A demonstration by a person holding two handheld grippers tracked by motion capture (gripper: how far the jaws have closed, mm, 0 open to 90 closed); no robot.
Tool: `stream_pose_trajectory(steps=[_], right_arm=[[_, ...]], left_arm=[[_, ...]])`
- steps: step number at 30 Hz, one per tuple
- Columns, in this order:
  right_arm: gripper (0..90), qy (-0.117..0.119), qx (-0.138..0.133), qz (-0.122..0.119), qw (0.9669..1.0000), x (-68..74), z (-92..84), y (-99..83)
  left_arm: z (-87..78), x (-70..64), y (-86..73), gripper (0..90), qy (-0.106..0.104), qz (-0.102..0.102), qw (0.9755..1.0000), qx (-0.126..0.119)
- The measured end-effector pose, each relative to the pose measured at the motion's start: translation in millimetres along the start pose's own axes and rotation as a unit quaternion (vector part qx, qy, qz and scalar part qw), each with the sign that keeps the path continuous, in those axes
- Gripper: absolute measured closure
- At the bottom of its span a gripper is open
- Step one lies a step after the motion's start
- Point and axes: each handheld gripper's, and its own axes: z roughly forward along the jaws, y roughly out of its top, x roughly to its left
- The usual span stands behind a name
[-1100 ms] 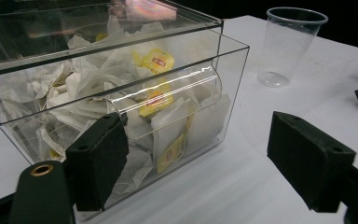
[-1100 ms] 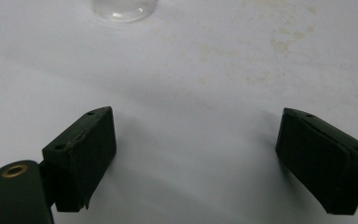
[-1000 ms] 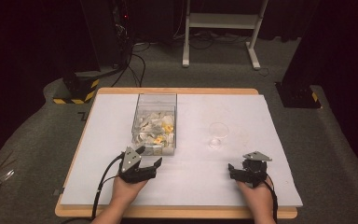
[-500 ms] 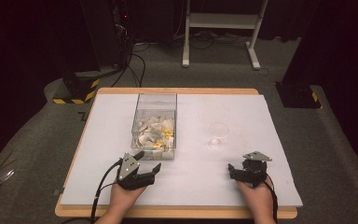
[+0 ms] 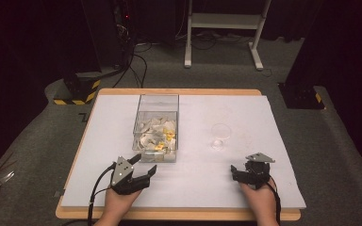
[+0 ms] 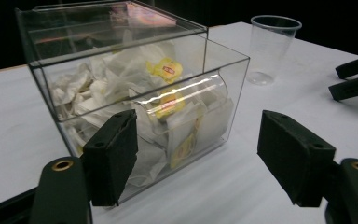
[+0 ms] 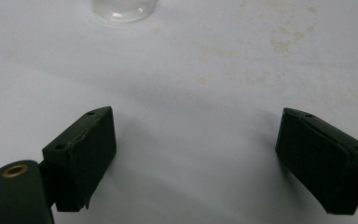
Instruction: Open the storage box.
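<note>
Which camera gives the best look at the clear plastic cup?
The left gripper view: the clear plastic cup stands upright and empty beyond the clear box, its rim and base plain. The high view shows it small and faint from above. The right gripper view catches just its base at the top edge.

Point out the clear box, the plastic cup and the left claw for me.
Clear box (image 6: 135,60), left gripper view, on its front wall near the top edge.
Plastic cup (image 6: 273,44), left gripper view, on its side wall.
Left claw (image 5: 143,172), high view, midway between its fingertips.

Dark lab: hazard-striped stand base (image 5: 78,90)
</note>
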Motion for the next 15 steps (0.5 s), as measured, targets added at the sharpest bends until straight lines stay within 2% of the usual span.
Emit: stream_pose_trajectory(steps=[6,15], right_arm=[[12.1,0.0,0.0,0.0,1.0,0.0,0.0,0.0],[12.1,0.0,0.0,0.0,1.0,-0.1,0.0,0.0]], left_arm=[[-6.2,15.7,12.1,32.9,0.03,0.0,0.9995,-0.006],[9.6,50.1,26.0,27.6,0.07,-0.016,0.9974,0.004]])
